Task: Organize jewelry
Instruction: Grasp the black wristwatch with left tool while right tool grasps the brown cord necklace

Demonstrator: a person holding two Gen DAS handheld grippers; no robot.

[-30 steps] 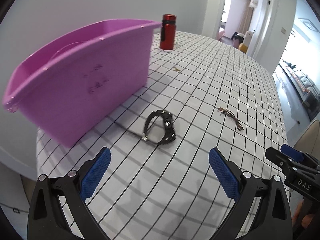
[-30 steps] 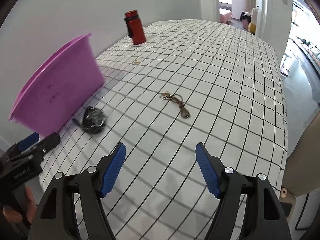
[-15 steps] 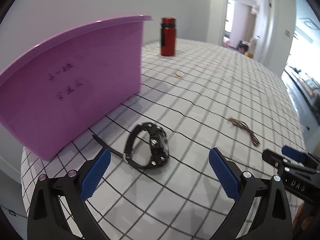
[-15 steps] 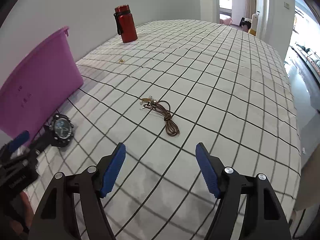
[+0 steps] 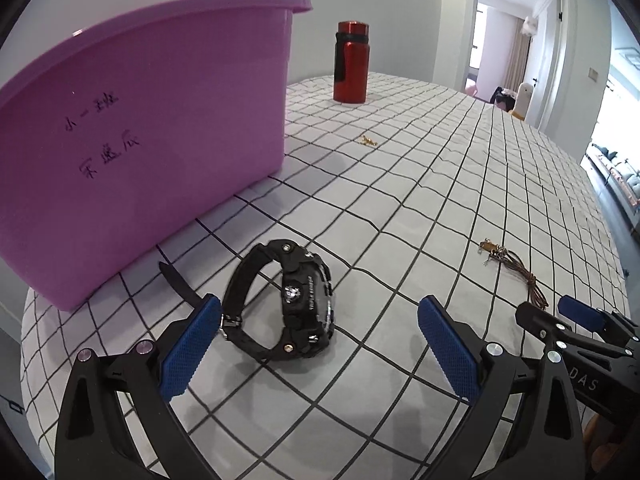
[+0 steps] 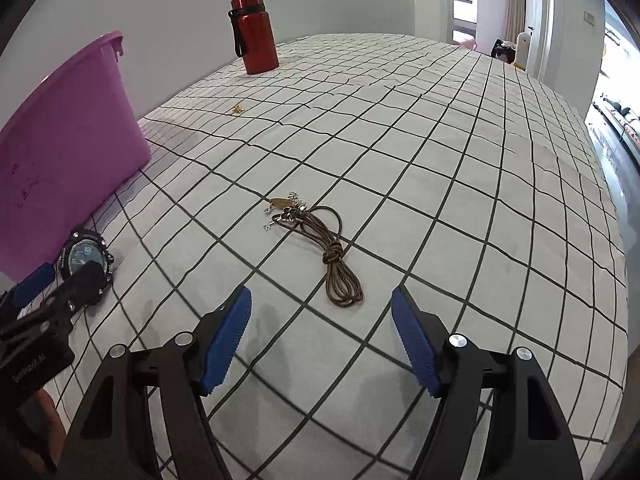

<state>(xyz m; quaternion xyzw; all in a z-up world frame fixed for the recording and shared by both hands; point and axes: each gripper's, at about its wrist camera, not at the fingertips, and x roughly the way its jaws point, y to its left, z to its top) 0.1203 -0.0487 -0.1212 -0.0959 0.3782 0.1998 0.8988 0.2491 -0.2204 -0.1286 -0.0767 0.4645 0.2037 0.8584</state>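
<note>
Far left: purple plastic bin (image 5: 152,120), handwriting on its wall, standing on the checked worktop (image 5: 420,208). Just beside its base, black wristwatch (image 5: 286,300) resting on edge, strap looped, loose strap end trailing toward the bin. Further back, red bottle (image 5: 351,62) upright near the wall, well apart from everything. Between bin and bottle, out on the cloth, tiny gold piece (image 5: 369,141), too small to identify. Right of the watch, brown cord necklace (image 6: 320,240) lying in a loose bundle, knotted midway, metal charms at its far end.

Left claw (image 5: 320,340) low over the worktop, blue pads wide apart, gripping nothing. Watch sitting between the fingers, left pad (image 5: 190,346) just beside the buckle; contact impossible to judge. Nothing between claw and watch.

Right claw (image 6: 322,336) hovering just short of the necklace, pads spread wide, empty. Cord's near loop lying just ahead of the gap, not touched. Tip of the left claw showing at the right-wrist view's left edge, overlapping the watch.
</note>
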